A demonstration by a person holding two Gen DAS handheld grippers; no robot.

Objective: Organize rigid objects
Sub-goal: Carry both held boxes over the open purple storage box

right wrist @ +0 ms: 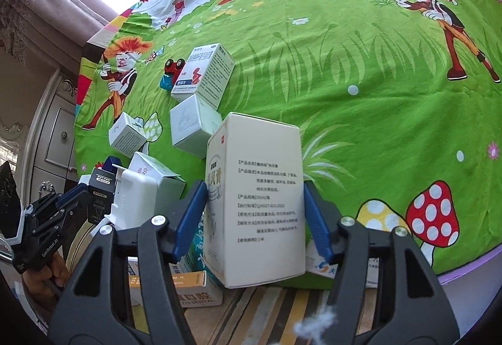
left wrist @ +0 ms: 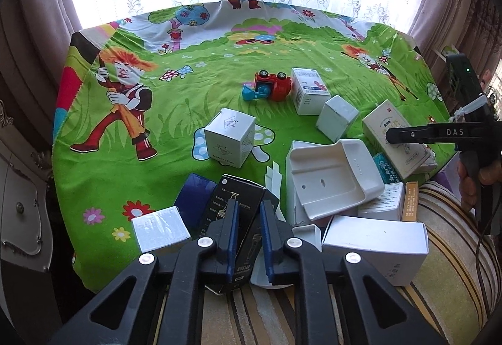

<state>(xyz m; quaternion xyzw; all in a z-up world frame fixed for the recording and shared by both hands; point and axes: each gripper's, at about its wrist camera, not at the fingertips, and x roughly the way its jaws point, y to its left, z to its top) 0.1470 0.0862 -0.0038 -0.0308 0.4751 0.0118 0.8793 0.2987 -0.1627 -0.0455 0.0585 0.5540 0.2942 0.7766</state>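
Note:
My left gripper (left wrist: 248, 207) is shut on a black box (left wrist: 233, 207) at the near edge of the pile; it also shows in the right wrist view (right wrist: 67, 200). My right gripper (right wrist: 252, 188) has its blue pads on both sides of a tall cream box with printed text (right wrist: 260, 200); the same box shows in the left wrist view (left wrist: 397, 138). A white plastic holder (left wrist: 332, 178) lies on the pile of boxes. A white cube box (left wrist: 230, 136), a medicine box (left wrist: 309, 91), another white box (left wrist: 337, 117) and a red toy car (left wrist: 271, 86) sit on the cloth.
A bright green cartoon tablecloth (left wrist: 131, 175) covers the table. More boxes lie near the front: a large white one (left wrist: 376, 246), an orange one (left wrist: 411, 202), a blue one (left wrist: 194, 200). A striped cushion (left wrist: 455, 251) is at the near right, a cabinet (left wrist: 22, 207) at the left.

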